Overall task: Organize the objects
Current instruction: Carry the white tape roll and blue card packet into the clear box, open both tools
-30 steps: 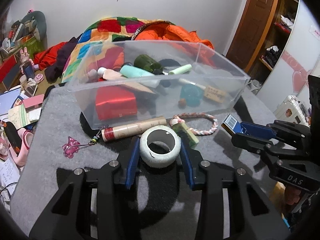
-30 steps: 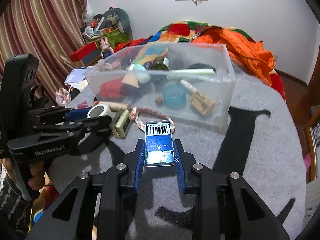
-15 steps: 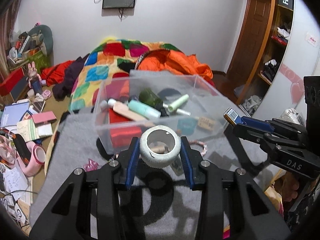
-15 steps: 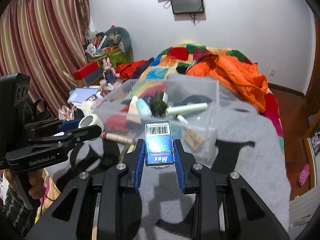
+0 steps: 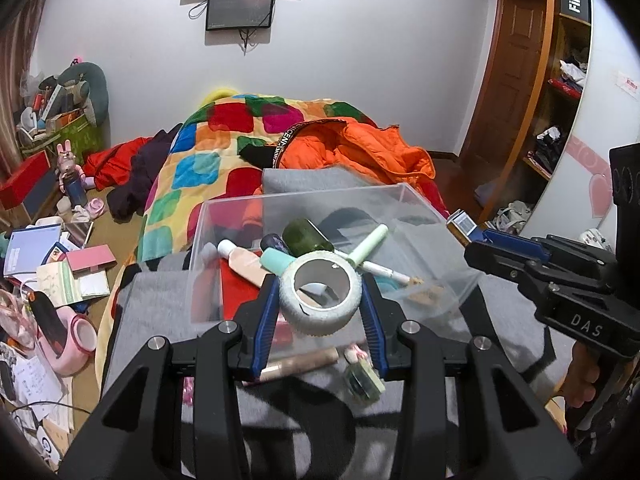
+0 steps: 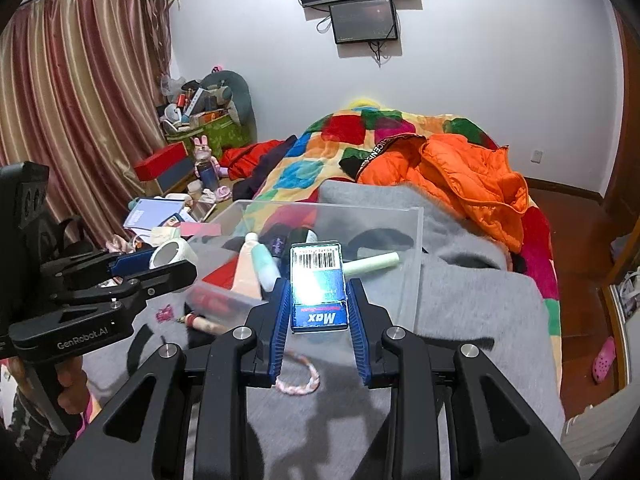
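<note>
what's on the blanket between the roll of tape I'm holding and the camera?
In the left wrist view, under the tape roll: a brown tube and a small green block.

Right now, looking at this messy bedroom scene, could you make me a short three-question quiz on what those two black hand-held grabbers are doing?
1. True or false: the left gripper is shut on a white ring-shaped roll of tape.
2. What is the right gripper holding? A) a green bottle B) a small blue box with a barcode C) a pink braided rope
3. Fill in: beyond both grippers stands a clear plastic ____ that already holds bottles and tubes.

Key: 1 true; 2 B; 3 bin.
</note>
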`<state>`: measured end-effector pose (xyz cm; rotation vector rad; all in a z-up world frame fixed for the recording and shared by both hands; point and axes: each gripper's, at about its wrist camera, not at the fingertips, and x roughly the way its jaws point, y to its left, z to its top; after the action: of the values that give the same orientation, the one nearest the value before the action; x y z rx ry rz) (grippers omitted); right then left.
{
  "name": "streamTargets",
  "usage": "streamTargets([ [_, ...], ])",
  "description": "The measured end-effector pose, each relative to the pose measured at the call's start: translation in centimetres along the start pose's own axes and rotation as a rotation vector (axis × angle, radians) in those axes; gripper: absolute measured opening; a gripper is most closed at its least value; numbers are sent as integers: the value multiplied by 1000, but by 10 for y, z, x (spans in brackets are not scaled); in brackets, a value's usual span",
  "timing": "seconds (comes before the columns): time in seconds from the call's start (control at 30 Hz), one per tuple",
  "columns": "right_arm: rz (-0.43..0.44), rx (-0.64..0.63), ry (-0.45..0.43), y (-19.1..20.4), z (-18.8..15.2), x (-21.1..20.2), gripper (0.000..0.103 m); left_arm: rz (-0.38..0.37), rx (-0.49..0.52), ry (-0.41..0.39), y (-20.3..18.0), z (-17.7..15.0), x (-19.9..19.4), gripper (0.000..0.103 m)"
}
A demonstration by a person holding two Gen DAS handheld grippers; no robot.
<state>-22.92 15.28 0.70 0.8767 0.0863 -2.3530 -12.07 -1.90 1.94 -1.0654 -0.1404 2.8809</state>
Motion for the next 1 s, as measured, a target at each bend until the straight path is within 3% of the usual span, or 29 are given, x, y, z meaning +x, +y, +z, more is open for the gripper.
streamTargets([
  [0.63,-50,-11,109,-13,14,64,26,-30,-36,105,9,13,65,39],
  [1.0,-88,-9,157,-16,10,86,26,-83,-71,150,8,16,85,39],
])
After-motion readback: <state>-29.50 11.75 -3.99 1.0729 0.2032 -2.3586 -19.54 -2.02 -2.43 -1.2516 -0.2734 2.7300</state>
